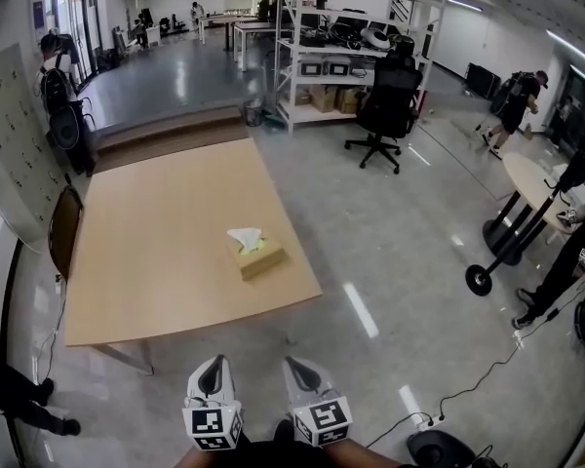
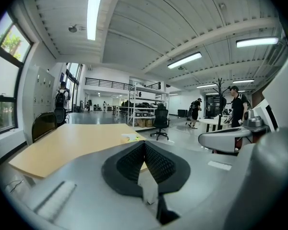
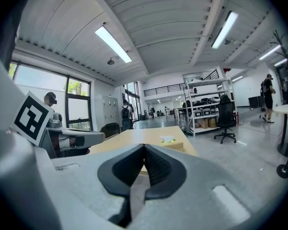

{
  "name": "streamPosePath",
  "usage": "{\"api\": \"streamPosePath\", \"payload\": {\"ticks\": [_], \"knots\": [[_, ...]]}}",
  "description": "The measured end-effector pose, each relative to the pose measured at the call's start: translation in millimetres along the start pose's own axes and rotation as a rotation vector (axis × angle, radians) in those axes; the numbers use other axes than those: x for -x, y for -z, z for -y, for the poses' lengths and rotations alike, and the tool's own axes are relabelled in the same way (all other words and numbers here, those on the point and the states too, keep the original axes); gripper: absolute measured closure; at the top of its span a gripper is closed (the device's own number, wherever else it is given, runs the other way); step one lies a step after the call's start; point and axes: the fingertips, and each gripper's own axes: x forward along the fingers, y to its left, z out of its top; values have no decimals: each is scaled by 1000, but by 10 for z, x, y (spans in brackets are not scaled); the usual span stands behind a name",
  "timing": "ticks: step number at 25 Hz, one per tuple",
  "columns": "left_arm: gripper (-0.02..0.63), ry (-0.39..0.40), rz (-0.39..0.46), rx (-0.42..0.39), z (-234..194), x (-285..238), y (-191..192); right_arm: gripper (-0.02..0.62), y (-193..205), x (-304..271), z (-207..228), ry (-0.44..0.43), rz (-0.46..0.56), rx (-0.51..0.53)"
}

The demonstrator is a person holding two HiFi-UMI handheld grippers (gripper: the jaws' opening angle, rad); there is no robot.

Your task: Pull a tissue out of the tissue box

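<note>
A tan tissue box (image 1: 258,255) lies near the right front corner of the wooden table (image 1: 156,252), a white tissue (image 1: 245,237) sticking up from its slot. It shows small and far off as the tissue box (image 2: 130,138) in the left gripper view and the tissue box (image 3: 172,143) in the right gripper view. My left gripper (image 1: 213,366) and right gripper (image 1: 294,364) hang side by side at the frame's bottom, short of the table's front edge. Both are shut with nothing between the pads: left gripper (image 2: 144,143), right gripper (image 3: 144,147).
A dark chair (image 1: 63,229) stands at the table's left side. A black office chair (image 1: 386,105) and metal shelving (image 1: 331,47) stand beyond the table. A round table on a black stand (image 1: 512,232) and cables (image 1: 468,388) lie to the right. People stand around the room's edges.
</note>
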Motion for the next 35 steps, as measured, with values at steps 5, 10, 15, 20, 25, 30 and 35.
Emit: {"api": "streamPosePath", "payload": {"ticks": [5,10,15,20,25,30,35], "knots": [[588,26,-14,4,-21,-212,29,604,2,-90,119,31,-9,-3],[588,68,-9,8,-94,-516,-39,604,-9,-273,229,70,-37,15],[588,119,-7,7,-230,-830,-97,604,-54,-573,337,120,-57,27],[588,161,-5,23,-476,-1146,-213,604,-175,-939,310,148,-74,37],[588,191,5,32,-766,-1447,-337,604,-281,-1336,316,184,-89,51],[588,213,8,39,-1120,-1646,-413,604,-317,-1702,263,221,-105,58],[588,230,6,38,-1419,-1792,-470,602,-370,-2031,261,253,-121,59]]}}
